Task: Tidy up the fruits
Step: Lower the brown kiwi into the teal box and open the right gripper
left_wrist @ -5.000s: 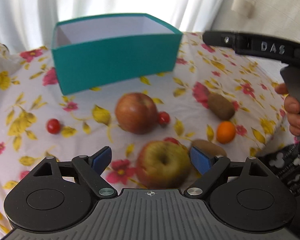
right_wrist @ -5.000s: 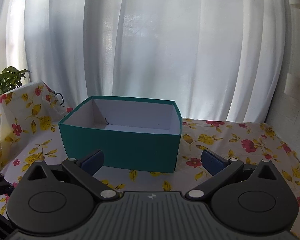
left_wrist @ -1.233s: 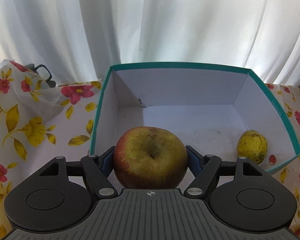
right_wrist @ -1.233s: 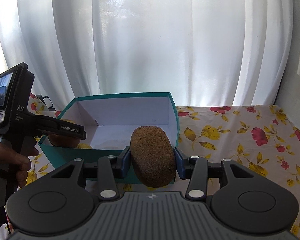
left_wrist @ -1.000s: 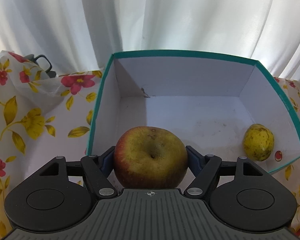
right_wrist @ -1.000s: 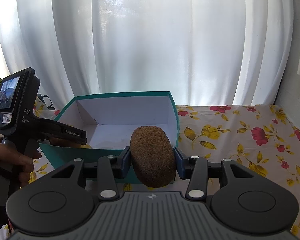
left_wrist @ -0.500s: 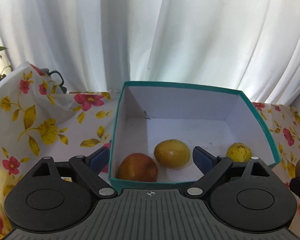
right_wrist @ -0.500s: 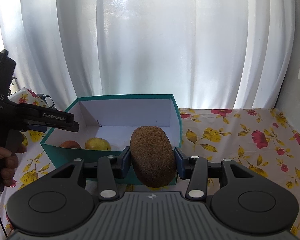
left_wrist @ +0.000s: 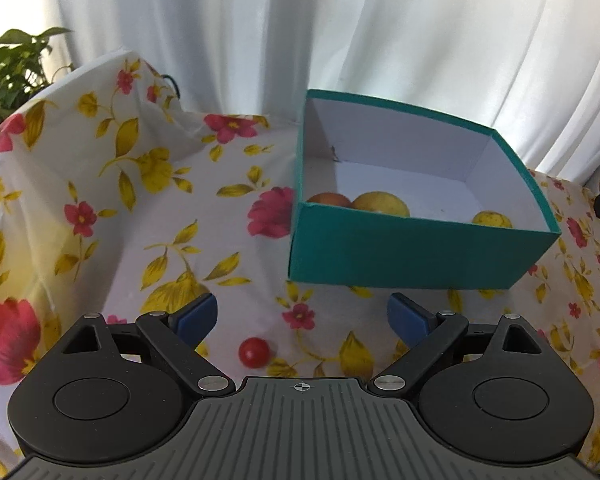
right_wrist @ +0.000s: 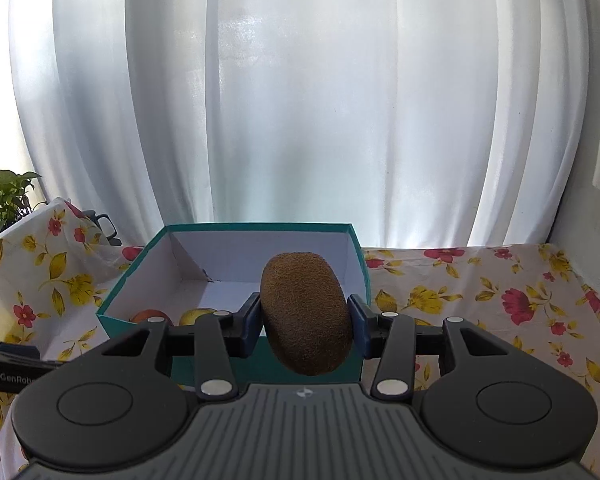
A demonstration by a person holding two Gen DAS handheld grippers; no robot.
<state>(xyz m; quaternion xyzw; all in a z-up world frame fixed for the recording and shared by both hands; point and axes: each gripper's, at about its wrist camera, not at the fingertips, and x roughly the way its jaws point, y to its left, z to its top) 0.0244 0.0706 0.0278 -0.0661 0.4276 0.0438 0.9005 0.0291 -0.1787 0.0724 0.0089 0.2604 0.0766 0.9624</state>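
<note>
Right gripper (right_wrist: 306, 320) holds a kiwi (right_wrist: 306, 314) at the near side of the teal box (left_wrist: 416, 258); left gripper (left_wrist: 302, 314) hangs empty over the table (left_wrist: 204, 256).

The right jaws pinch the brown kiwi between their blue pads, its long axis roughly upright and tilted a little. In the right view it sits in front of the box's near right corner. The left jaws are spread wide, holding nothing, with a small red tomato (left_wrist: 253, 352) lying on the flowered cloth between them, near the camera. The box stands right of and beyond the left gripper. Inside it, a reddish apple (left_wrist: 329, 200) and a yellow-green apple (left_wrist: 380, 205) lie touching against the near wall at the left, and a small yellow fruit (left_wrist: 492, 219) lies apart at the near right. A plant (left_wrist: 8, 68) stands at the far left.
</note>
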